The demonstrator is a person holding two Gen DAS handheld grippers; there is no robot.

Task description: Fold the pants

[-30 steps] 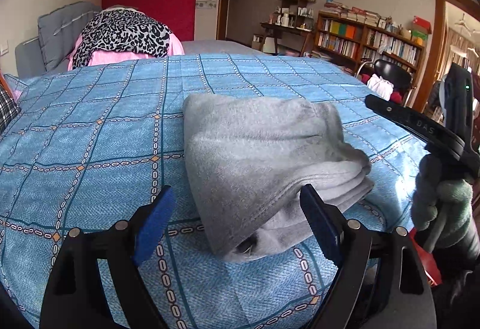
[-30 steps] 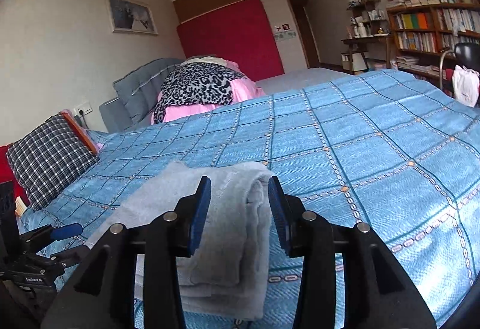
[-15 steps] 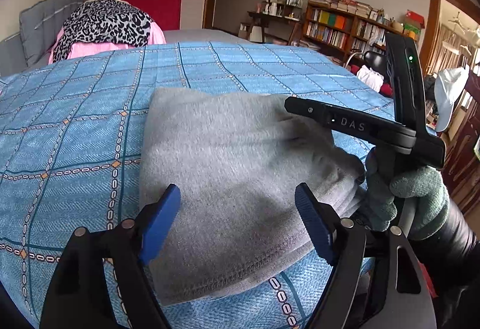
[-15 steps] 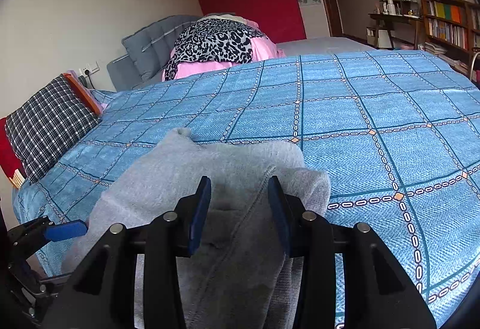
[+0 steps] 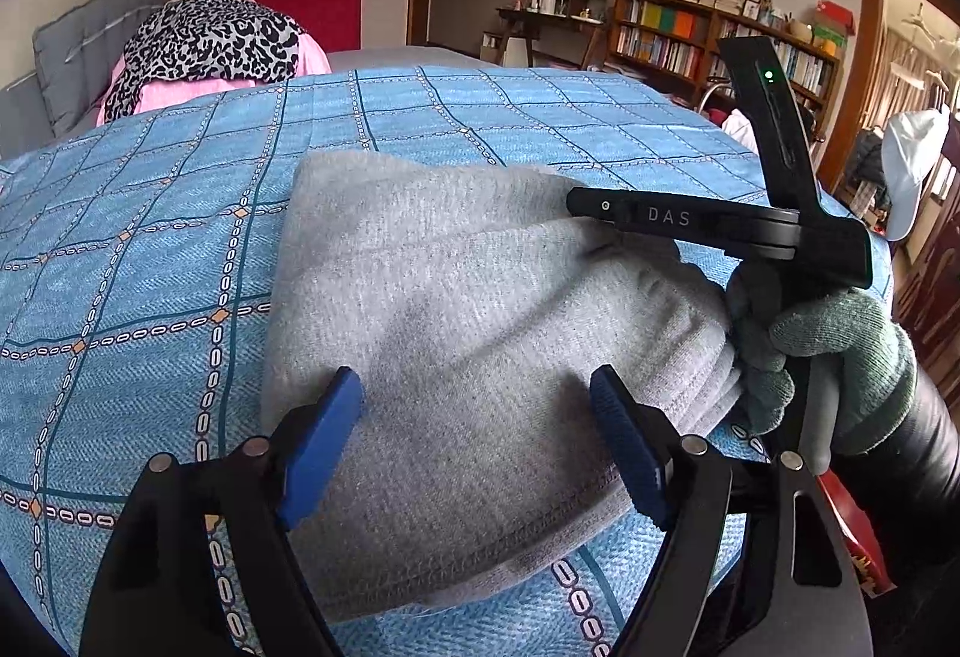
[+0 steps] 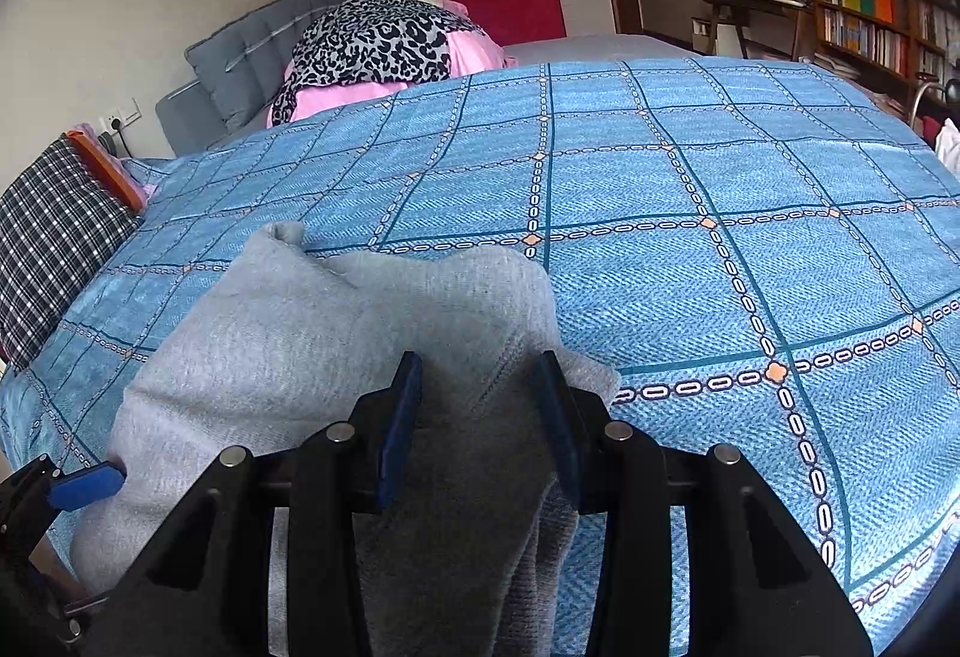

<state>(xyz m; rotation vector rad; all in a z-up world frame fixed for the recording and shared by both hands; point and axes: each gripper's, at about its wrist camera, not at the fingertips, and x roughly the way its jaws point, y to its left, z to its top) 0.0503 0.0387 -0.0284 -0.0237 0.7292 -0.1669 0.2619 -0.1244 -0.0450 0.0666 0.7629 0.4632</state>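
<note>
Pants point(image 5: 480, 309): grey, already folded into a compact stack, lying on the blue checked bed cover point(image 5: 150, 249) near the bed's front edge. Looks like the final step, squaring or pressing the stack, maybe one last fold.

Left gripper point(image 5: 477, 441): jaws wide, hovering over the near hem, gripping nothing. Right gripper point(image 6: 477, 417): jaws partly open, straddling the thick layered edge; can't tell whether the pads touch cloth.

Next move, my read: either close on the edges for another fold, or back both off without dragging the top layer.

Left view shows the gloved right hand point(image 5: 840, 357) and stacked layers at the side. Right view shows the far corner point(image 6: 285, 234) poking up, untidy, and a checked pillow point(image 6: 54, 249).
</note>
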